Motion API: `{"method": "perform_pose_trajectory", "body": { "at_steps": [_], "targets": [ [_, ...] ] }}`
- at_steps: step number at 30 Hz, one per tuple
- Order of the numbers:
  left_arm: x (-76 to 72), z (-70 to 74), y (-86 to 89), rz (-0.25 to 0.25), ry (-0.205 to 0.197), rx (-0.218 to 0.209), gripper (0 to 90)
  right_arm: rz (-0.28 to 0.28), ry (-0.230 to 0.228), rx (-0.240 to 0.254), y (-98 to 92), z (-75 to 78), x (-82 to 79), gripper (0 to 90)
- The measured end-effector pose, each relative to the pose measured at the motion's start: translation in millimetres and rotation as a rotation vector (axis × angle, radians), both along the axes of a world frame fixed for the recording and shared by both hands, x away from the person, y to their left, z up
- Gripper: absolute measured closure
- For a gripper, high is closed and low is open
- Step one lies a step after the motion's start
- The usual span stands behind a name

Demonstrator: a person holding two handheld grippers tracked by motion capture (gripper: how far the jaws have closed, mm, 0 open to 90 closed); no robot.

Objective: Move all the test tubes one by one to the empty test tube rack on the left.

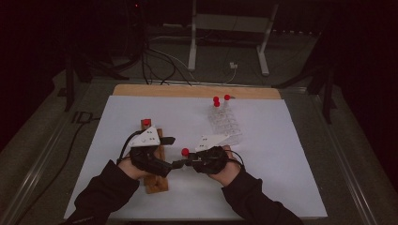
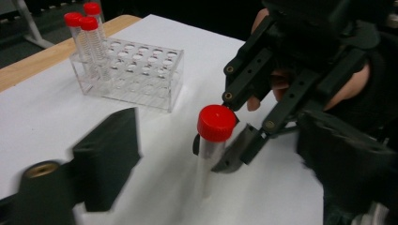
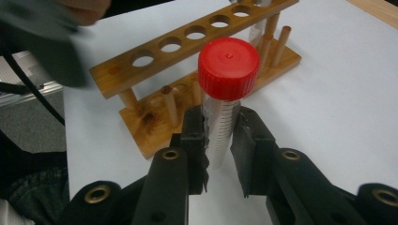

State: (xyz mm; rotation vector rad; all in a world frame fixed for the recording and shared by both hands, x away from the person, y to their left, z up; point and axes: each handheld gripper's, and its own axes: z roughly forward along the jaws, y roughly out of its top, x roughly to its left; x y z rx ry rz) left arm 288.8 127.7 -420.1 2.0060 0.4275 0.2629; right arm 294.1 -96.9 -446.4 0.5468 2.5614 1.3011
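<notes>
Clear tube (image 3: 220,126) (red-capped) upright, clamped above the white table.

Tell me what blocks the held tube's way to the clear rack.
Nothing visible: the right tongs hold the tube upright, and bare white table lies between it and the clear rack.

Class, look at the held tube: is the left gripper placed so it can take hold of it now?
Probably yes. The tube stands upright in the right gripper, clamped low, its upper body and cap exposed. The left gripper is open beside it, nothing between.
</notes>
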Motion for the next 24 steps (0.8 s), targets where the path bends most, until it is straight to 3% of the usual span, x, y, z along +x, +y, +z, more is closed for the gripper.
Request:
{"method": "perform_pose_trajectory", "body": {
  "at_steps": [7, 16, 19, 24],
  "targets": [
    [0.9, -4.4, -3.7, -0.004, -0.016, 0.017, 43.5, 0.016, 0.006, 0.008, 2.1, 0.8, -3.9, 74.7],
    [1.2, -7.1, -13.4, -0.019, -0.041, 0.050, 59.7, 0.017, 0.006, 0.007, 2.1, 0.7, -4.7, 74.7],
    [1.2, -7.1, -15.0, -0.016, -0.043, 0.039, 68.3, 0.009, 0.006, 0.007, 0.6, 0.6, -3.9, 74.7],
    [2.4, -6.1, -15.1, -0.019, -0.048, 0.035, 70.8, 0.004, 0.002, 0.011, -1.7, 1.4, -3.1, 74.6]
  ]
}}
